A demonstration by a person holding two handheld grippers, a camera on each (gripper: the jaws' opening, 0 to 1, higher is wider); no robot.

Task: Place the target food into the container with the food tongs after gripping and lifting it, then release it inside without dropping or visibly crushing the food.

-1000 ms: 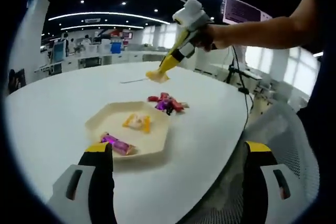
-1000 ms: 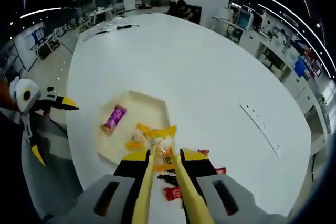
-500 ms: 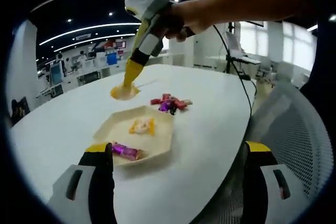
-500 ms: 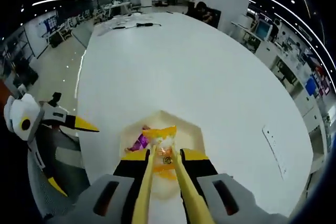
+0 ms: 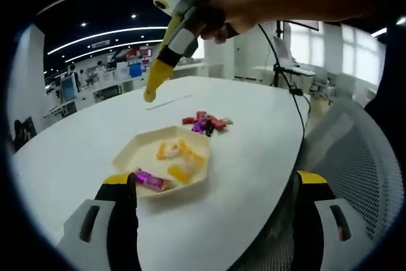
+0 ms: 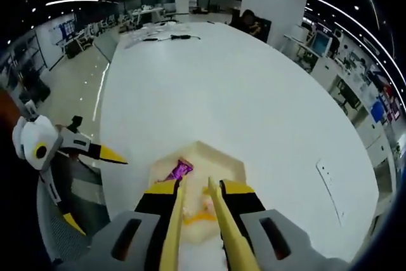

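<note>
Each hand-held gripper has grey bodies with black, yellow-tipped jaws. The right gripper (image 5: 150, 95) carries long yellow tongs and a white housing. A black cable (image 5: 279, 55) trails from it.

My surface (image 5: 254, 150) is a smooth white top with a soft sheen; on it sits my cream tray (image 5: 136, 150), matt and plastic-looking. In and beside the tray lie candies (image 5: 206, 123) in glossy, crinkled foil-like wrappers. My right tool (image 6: 195, 190) has smooth yellow plastic tongs (image 5: 158, 77) with black and yellow moulded jaws; the chair (image 5: 355, 169) beside me is grey mesh.
</note>
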